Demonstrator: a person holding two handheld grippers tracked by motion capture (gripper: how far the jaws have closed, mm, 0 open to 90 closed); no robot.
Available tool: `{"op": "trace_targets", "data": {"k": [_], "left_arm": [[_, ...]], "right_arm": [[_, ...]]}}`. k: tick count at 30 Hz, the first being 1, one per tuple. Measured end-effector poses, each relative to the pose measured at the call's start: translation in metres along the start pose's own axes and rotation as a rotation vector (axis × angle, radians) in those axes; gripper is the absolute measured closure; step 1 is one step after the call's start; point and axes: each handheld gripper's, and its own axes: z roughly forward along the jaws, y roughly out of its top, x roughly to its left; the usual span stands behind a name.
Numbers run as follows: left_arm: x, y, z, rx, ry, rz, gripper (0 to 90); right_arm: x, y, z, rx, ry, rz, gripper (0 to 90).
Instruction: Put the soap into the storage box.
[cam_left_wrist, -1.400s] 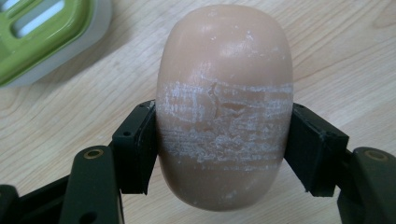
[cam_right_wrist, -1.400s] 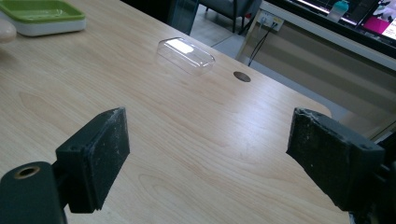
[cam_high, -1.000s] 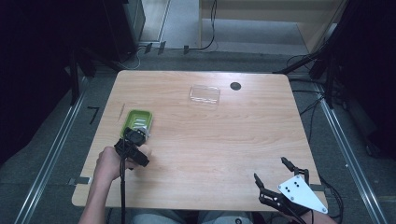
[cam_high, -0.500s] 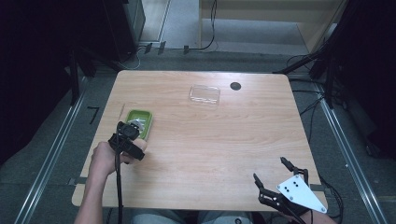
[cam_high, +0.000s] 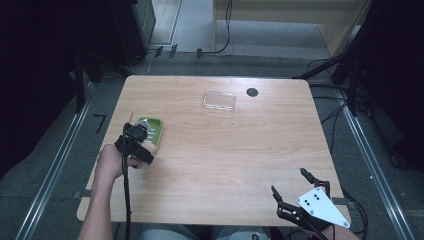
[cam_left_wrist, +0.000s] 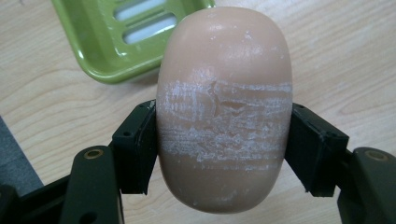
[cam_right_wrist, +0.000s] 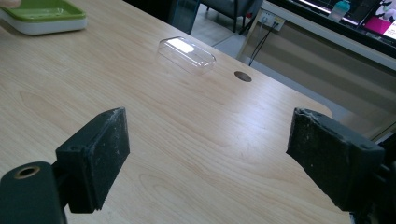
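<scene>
A tan oval soap bar (cam_left_wrist: 224, 107) with white scrape marks is clamped across its middle by my left gripper (cam_left_wrist: 224, 140), one black pad on each side. It hangs over the wood just beside a green slotted soap dish (cam_left_wrist: 116, 42). In the high view my left gripper (cam_high: 134, 136) sits at the near left edge of that dish (cam_high: 152, 127), held by a hand. My right gripper (cam_high: 288, 181) stands open at the table's near right corner, with nothing between its jaws (cam_right_wrist: 210, 149).
A clear plastic lid (cam_high: 219, 101) lies at the far middle of the wooden table (cam_high: 240, 150), next to a round black hole (cam_high: 252, 92). The lid (cam_right_wrist: 187, 53) and the green dish (cam_right_wrist: 42, 11) lie well ahead of my right gripper.
My left hand has carried the soap a little farther from the person and leftward, up to the dish's near edge. The right gripper has stayed put.
</scene>
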Motion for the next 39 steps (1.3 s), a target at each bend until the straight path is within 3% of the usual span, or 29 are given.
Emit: {"op": "trace_targets", "data": {"k": [24,39], "left_arm": [[0.019,0.019,-0.001,-0.031,-0.018,-0.023,33.7],[0.021,0.029,-0.002,-0.029,-0.013,-0.018,33.7]], "right_arm": [[0.000,0.000,0.000,0.003,0.003,0.003,13.3],[0.000,0.000,0.001,0.004,0.003,0.003,13.3]]}}
